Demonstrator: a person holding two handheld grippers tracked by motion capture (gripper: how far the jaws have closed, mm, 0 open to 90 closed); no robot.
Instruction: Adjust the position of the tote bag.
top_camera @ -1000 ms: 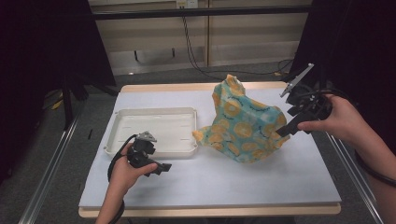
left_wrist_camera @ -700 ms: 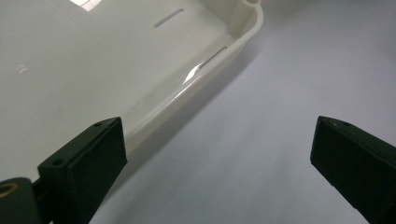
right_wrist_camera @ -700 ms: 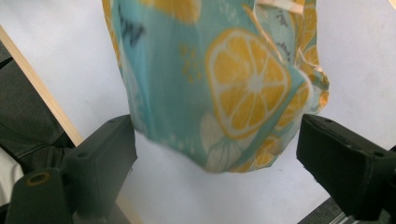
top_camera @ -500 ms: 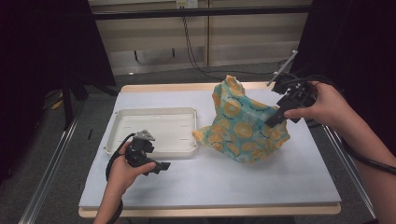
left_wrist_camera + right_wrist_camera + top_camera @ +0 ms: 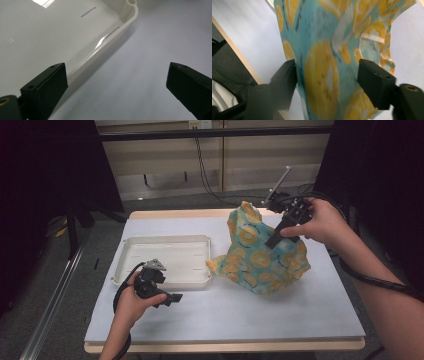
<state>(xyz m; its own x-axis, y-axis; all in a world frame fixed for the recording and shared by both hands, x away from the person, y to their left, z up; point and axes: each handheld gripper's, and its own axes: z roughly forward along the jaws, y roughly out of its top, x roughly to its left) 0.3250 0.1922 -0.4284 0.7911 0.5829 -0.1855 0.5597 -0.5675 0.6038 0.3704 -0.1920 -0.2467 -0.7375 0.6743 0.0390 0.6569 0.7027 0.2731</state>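
One shallow white plastic tray [image 5: 131, 251], one teal cloth printed with orange citrus slices [image 5: 260, 262], two hand-held black two-jaw grippers on a pale sheet-covered table [image 5: 225, 312].

Left to right: the left gripper [image 5: 170, 298] rests low on the table just beside the tray's near edge, gripped in a curled left hand [image 5: 134, 302], forearm entering from below; in the left gripper view its jaws stand wide apart with nothing between them, one over the tray rim [image 5: 125, 22], one over the bare sheet. The tray holds nothing. The cloth stands bunched in a peak right of the tray, one corner touching the tray's right end. The right gripper [image 5: 276, 240] is raised at the cloth's upper right, angled down and leftward, wrist bent over it. Its jaws have just been closing, a fold of cloth [image 5: 324, 75] between them; the left pad touches it, the right pad looks just clear.
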